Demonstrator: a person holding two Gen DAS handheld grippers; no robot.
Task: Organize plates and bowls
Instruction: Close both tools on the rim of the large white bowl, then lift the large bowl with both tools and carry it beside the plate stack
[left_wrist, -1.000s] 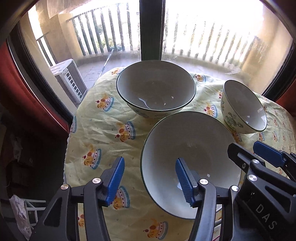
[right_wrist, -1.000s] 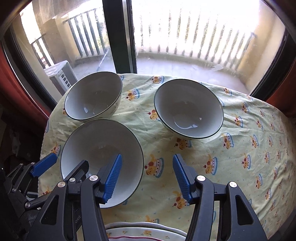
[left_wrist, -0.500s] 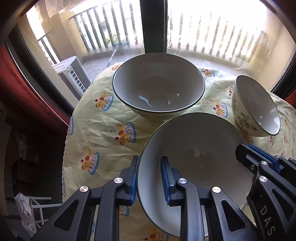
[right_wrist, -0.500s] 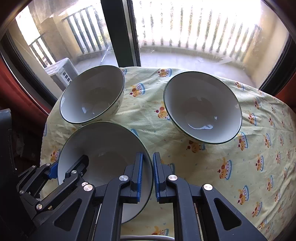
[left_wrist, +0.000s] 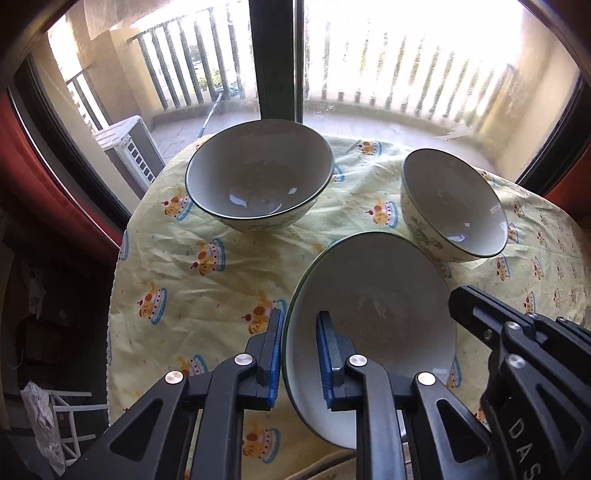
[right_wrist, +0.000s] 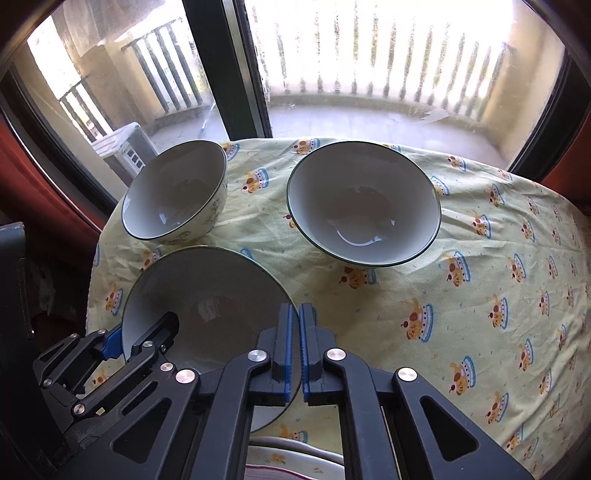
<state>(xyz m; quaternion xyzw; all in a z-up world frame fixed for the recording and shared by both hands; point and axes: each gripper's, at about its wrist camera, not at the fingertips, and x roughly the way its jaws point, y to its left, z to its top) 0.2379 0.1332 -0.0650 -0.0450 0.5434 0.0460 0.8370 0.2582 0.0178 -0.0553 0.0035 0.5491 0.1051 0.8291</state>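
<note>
1. We find the left gripper (left_wrist: 298, 354) clamped on the near-left rim of the wide white green-rimmed ceramic bowl (left_wrist: 373, 310), one finger inside, one outside.
2. The right gripper (right_wrist: 294, 345) pinches the same bowl's right rim.
3. It sits tilted at the near edge of the desk's yellow cartoon-print cloth (right_wrist: 461, 280).
4. Two similar bowls (right_wrist: 364, 203) stand behind it.

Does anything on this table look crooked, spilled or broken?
Nothing is spilled or broken. Only the near bowl sits tilted, because the left claw and the right claw each pinch its rim. The other two bowls stand upright on the cloth.
</note>
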